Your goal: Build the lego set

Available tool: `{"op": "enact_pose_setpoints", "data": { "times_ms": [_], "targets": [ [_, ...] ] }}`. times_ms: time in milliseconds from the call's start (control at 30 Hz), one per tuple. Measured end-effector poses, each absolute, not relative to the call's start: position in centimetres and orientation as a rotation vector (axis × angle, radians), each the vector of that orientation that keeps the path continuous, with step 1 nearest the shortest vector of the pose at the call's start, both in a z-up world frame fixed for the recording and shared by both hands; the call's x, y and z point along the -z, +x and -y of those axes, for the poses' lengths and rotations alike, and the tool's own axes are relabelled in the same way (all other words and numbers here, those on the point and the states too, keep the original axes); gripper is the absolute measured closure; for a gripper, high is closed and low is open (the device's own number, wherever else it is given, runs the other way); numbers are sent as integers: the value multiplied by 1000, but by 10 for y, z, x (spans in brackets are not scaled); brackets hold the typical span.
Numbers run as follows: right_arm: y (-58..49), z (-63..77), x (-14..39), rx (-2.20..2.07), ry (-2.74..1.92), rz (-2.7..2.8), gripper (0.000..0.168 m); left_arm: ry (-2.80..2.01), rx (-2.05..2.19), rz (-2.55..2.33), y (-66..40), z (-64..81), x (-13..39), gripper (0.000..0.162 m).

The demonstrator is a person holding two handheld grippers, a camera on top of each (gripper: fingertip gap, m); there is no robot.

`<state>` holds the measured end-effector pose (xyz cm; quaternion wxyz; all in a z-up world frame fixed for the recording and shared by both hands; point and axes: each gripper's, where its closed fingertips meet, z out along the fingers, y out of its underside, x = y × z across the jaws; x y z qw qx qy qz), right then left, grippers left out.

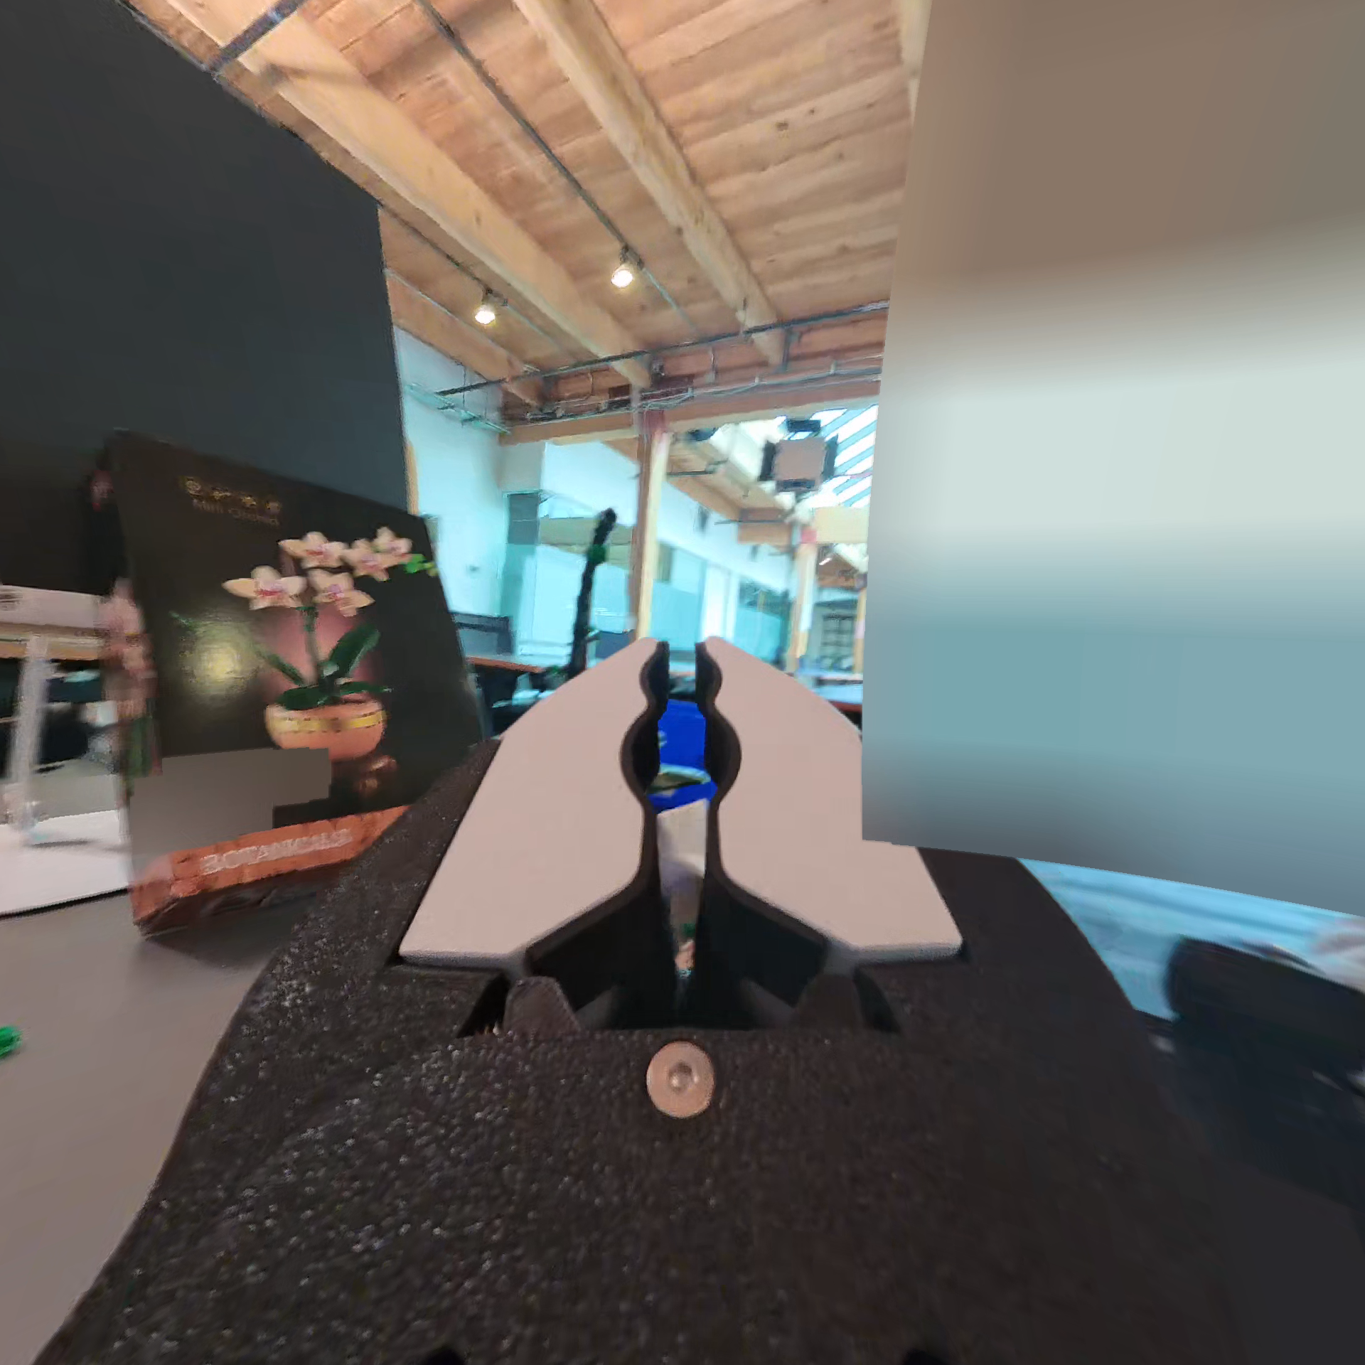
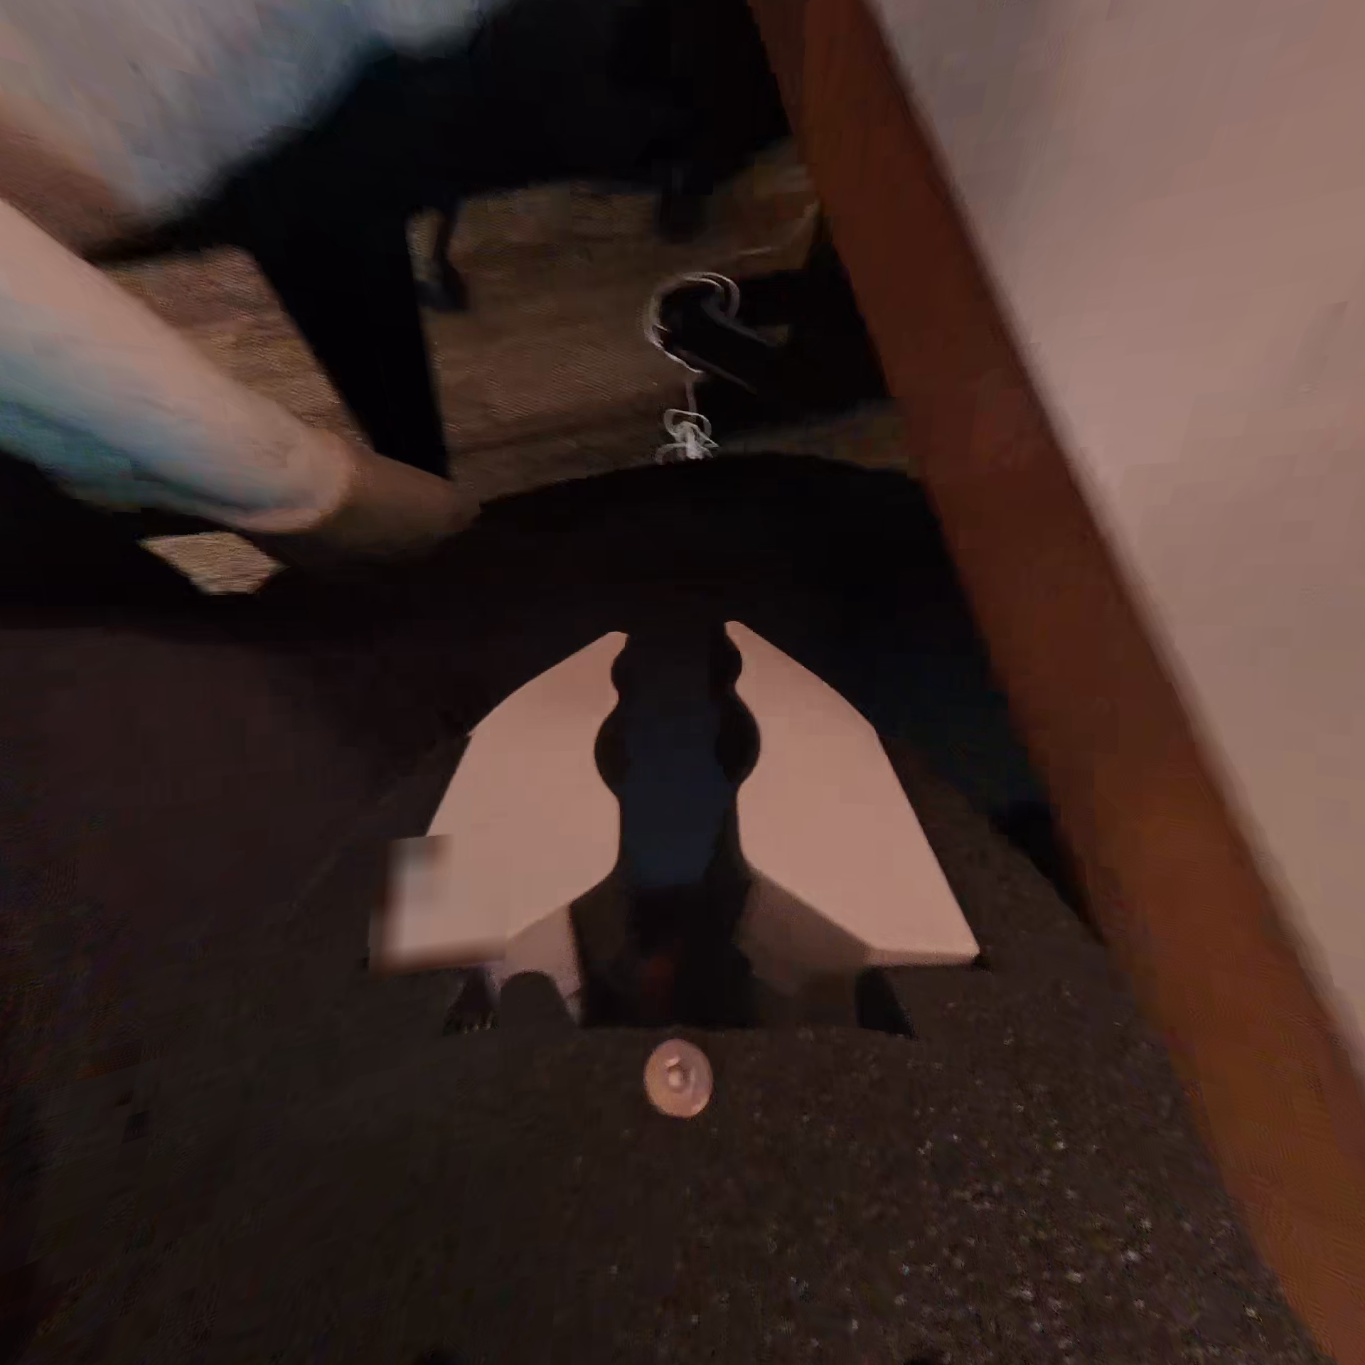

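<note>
The lego set's box [image 1: 295, 665], dark with a picture of an orchid in a pot, stands upright on the grey table [image 1: 111, 1071] at the left. A small green lego piece [image 1: 6, 1040] lies at the left edge. My left gripper [image 1: 682, 654] is tilted upward, its jaws almost together with only a thin slit, and nothing is held at the tips. My right gripper [image 2: 676, 642] points down beside the table toward the floor. Its jaws stand a little apart, with nothing between them. That view is dark and blurred.
A white sheet [image 1: 52, 849] lies on the table left of the box. A dark blurred object [image 1: 1256, 1012] sits low right. In the right wrist view a brown table edge [image 2: 960, 517] runs diagonally. A person's arm [image 2: 148, 414], black chair legs [image 2: 369, 332] and cables [image 2: 690, 332] are over the carpet. Spacing between my two grippers at the tips: around 30 cm.
</note>
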<state>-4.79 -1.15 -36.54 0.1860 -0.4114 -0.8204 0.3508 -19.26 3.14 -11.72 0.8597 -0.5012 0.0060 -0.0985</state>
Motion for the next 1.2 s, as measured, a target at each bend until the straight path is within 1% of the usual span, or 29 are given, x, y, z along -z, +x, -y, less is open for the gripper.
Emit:
{"op": "enact_pose_setpoints", "data": {
  "times_ms": [33, 100, 167, 267, 333, 367, 433, 467, 500, 567, 700, 900, 967, 1133, 1200],
  "targets": [
    [-48, 10, 374, -947, -1154, 2284, 147, -1089, 136, -4, -199, -30, 121, 156],
    [-47, 10, 369, -960, -1143, 2264, 141, -1138, -25, -15, -208, -21, 125, 156],
    [-49, 8, 344, -1034, -1146, 2192, 141, -1129, -139, -8, -216, -10, 118, 156],
    [-51, -6, 320, -1002, -1135, 2161, 136, -1130, -174, 0, -220, 2, 114, 155],
    [-54, -17, 312, -952, -1131, 2151, 134, -1119, -225, 36, -229, 13, 111, 154],
    [-57, -21, 306, -944, -1118, 2147, 139, -1105, -241, 62, -234, 19, 109, 154],
    [-61, -26, 294, -953, -1085, 2135, 146, -1066, -221, 95, -239, 28, 104, 155],
    [-65, -29, 284, -969, -1070, 2104, 141, -1049, -192, 110, -240, 30, 103, 154],
    [-67, -32, 275, -992, -1047, 2084, 139, -1041, -160, 130, -243, 31, 103, 154],
    [-68, -40, 262, -1019, -1036, 2065, 139, -1043, -108, 168, -248, 29, 107, 154],
    [-72, -89, 256, -867, -1100, 2026, 135, -1085, -109, 175, -250, 19, 116, 154],
    [-75, -143, 249, -831, -1235, 1977, 135, -1263, -72, 163, -243, -7, 141, 153],
    [-83, -147, 248, -804, -1208, 1982, 137, -1343, -73, 148, -241, -17, 153, 153],
    [-120, -120, 247, -907, -1207, 1965, 148, -1521, -120, 117, -235, -37, 181, 153],
    [-139, -113, 252, -874, -1252, 1946, 148, -1552, -144, 103, -233, -40, 184, 153]
  ]
}}
